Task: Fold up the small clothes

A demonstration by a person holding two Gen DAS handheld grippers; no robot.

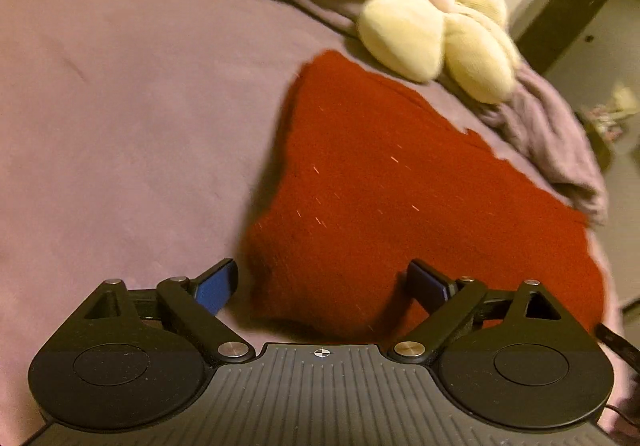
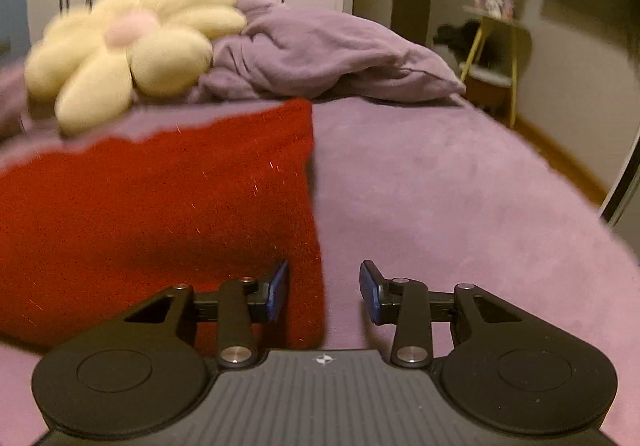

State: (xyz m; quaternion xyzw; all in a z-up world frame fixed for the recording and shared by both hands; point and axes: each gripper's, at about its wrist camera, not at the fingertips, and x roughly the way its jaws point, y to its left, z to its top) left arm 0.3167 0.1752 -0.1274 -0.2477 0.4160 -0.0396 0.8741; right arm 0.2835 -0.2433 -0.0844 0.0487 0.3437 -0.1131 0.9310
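A red knitted garment point(image 1: 400, 198) lies folded flat on the purple bed cover point(image 1: 120, 126). My left gripper point(image 1: 322, 286) is open and empty, hovering over the garment's near left corner. In the right wrist view the same red garment point(image 2: 160, 214) fills the left half. My right gripper point(image 2: 324, 292) is open and empty at the garment's near right corner, with its left finger point(image 2: 278, 290) over the cloth and its right finger point(image 2: 370, 292) over the bare bed cover point(image 2: 460, 206).
A cream flower-shaped plush pillow point(image 1: 432, 14) lies just behind the garment, also seen in the right wrist view point(image 2: 128, 46). A bunched purple blanket point(image 2: 320, 54) lies at the back. The bed's right edge drops to a wooden floor, with a yellow-legged stool point(image 2: 496, 58) beyond.
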